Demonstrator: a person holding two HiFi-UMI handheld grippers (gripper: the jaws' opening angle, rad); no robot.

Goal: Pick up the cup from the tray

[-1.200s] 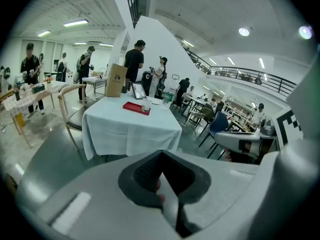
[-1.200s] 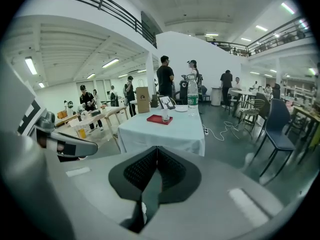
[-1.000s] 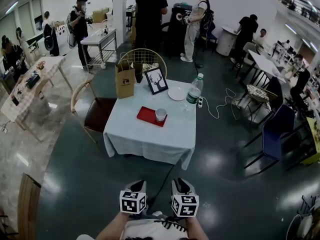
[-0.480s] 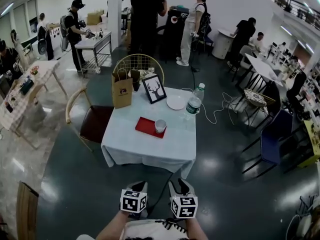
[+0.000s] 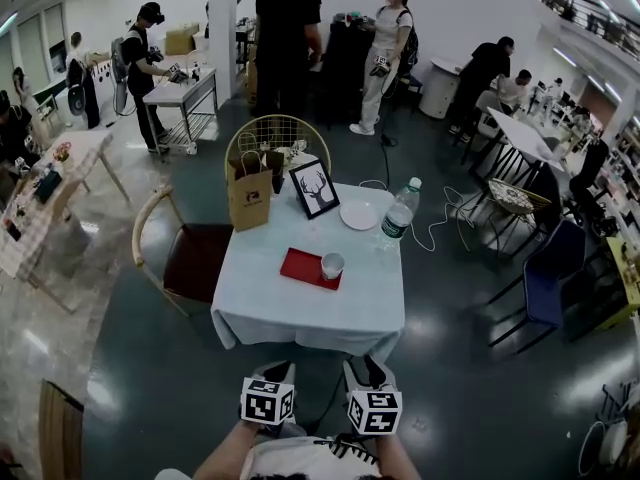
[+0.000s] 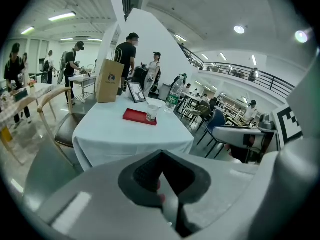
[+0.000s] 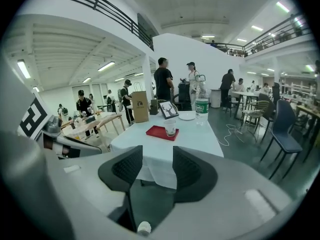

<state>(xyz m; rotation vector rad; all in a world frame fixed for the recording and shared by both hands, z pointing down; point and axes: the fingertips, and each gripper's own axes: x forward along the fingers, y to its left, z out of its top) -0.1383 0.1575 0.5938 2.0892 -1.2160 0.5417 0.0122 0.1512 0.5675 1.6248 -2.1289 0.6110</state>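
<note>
Close to the person's body, the left gripper (image 5: 276, 372) has its jaws pressed together, while the right gripper (image 5: 364, 370) has its jaws spread (nothing sits between them). Well ahead of both, the cup (image 5: 332, 265) stands upright on the right end of the red tray (image 5: 303, 265) on the table (image 5: 300, 313).

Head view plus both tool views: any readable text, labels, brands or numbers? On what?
No text is readable in any view.
Paper bag: dark printed logo, too small to read.
Water bottle: green label, print blurred.
Framed picture: deer image, no words visible.
Marker cubes: black-and-white square patterns, no letters.
</note>
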